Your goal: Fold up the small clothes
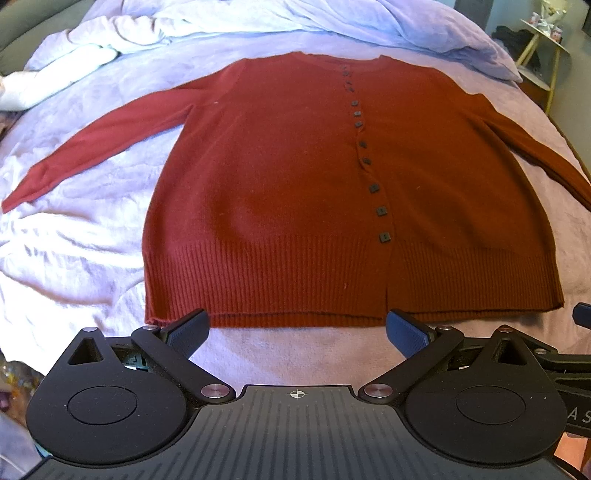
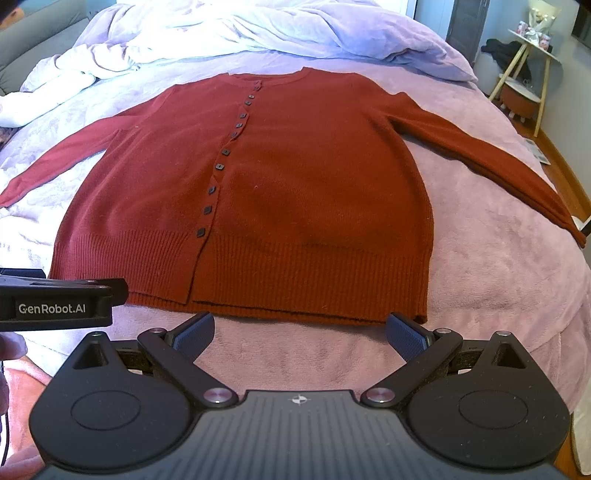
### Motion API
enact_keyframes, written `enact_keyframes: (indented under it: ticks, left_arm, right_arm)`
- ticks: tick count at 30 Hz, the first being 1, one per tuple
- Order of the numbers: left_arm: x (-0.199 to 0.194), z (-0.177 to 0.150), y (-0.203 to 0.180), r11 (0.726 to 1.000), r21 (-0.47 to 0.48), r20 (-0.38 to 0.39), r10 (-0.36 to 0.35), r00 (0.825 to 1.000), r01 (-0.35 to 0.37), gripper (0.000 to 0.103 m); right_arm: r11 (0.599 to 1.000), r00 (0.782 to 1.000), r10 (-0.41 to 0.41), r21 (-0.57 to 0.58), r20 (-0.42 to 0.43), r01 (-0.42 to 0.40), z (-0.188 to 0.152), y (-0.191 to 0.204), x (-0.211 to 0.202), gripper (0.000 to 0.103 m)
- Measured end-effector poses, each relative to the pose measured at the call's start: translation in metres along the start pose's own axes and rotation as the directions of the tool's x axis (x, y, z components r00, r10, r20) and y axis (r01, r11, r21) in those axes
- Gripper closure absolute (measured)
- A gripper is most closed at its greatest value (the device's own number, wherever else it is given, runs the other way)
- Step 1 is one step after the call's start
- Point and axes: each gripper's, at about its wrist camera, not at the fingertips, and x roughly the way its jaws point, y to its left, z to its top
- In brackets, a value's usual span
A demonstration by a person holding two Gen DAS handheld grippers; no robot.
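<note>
White "GenRobot.AI" lettering marks the left tongs (image 2: 55, 302) beside the red cardigan (image 2: 258, 192).

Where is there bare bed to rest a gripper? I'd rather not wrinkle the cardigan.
The pink fleece strip between the dark red buttoned knit cardigan's ribbed hem and both open grippers is bare. So are the patches below each spread sleeve, left and right. Beyond the collar, the rumpled lilac duvet crowds the bed.

Home bedroom: wide bed with fuzzy lilac-pink blanket (image 2: 480, 295), crumpled pale lavender duvet (image 2: 258, 29) heaped along the bed's far edge, small round side table with slanted light wooden legs (image 2: 532, 62) by the far right corner, wooden floor (image 2: 565, 162).
</note>
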Motion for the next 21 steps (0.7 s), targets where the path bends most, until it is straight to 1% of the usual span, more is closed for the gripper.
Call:
enact_keyframes:
  ticks: [21]
  left_arm:
    - [0.0004,-0.0038,0.0011,1.0,-0.003,0.001,-0.006,1.0,0.006,0.0]
  right_arm:
    - [1.0,1.0,0.0,0.005,0.006,0.0,-0.0008,-0.0005,-0.0005,0.004]
